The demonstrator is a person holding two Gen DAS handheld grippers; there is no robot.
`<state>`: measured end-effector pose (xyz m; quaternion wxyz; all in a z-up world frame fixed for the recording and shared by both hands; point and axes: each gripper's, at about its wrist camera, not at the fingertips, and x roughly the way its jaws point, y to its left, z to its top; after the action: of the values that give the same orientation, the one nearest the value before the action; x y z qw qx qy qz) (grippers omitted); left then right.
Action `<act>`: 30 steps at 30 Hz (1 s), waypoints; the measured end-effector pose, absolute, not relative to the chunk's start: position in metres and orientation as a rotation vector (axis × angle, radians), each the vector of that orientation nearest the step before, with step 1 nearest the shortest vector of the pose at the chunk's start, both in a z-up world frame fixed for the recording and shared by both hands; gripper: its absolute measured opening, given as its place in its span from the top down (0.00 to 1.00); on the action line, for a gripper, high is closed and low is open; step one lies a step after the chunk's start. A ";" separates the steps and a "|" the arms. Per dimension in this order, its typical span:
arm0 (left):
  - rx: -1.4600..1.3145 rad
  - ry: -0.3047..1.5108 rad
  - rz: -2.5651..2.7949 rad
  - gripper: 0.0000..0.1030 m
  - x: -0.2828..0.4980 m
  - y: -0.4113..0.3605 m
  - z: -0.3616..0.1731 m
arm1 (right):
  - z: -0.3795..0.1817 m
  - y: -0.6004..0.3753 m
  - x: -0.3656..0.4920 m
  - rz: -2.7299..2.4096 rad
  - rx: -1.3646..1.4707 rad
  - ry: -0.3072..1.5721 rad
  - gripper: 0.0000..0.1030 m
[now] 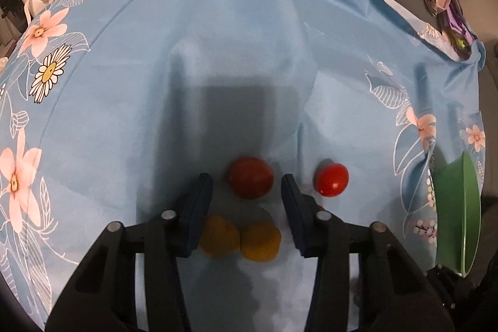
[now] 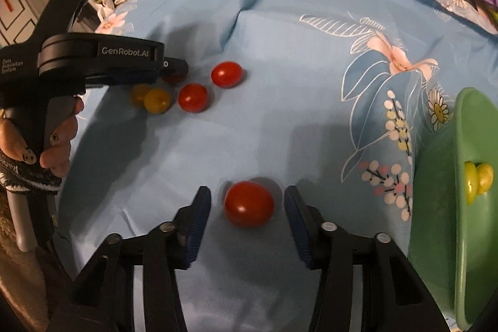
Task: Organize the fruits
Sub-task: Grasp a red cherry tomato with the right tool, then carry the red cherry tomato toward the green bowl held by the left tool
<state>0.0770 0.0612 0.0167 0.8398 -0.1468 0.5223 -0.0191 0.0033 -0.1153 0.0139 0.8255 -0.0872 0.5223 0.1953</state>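
The left hand-held gripper hangs spread over a shaded red cherry tomato on the blue floral cloth, two yellow cherry tomatoes just behind its fingertips. It should drop straight and close gently, clear of the yellow pair. The right hand-held gripper, also spread, brackets another red cherry tomato without touching; centre it before squeezing softly. At far right, the green bowl holds two yellow cherry tomatoes.

1. I see a smooth, faintly sheened printed cloth.
2. On it, glossy tomatoes.
3. Right of the cloth, a smooth green plastic bowl.
4. Matt black plastic grippers.
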 end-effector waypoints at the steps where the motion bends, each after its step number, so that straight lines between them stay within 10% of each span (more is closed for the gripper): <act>1: -0.316 1.099 -0.035 0.63 0.077 0.062 0.017 | 0.013 -0.114 0.003 0.420 -0.191 1.113 0.57; 30: -0.224 0.926 -0.080 0.71 0.021 0.025 0.067 | 0.047 -0.135 0.007 0.429 -0.086 0.987 0.68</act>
<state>0.0211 0.0247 0.0671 0.8879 -0.1079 0.4456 -0.0383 0.0068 -0.1355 0.0468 0.8578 -0.0411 0.4697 0.2044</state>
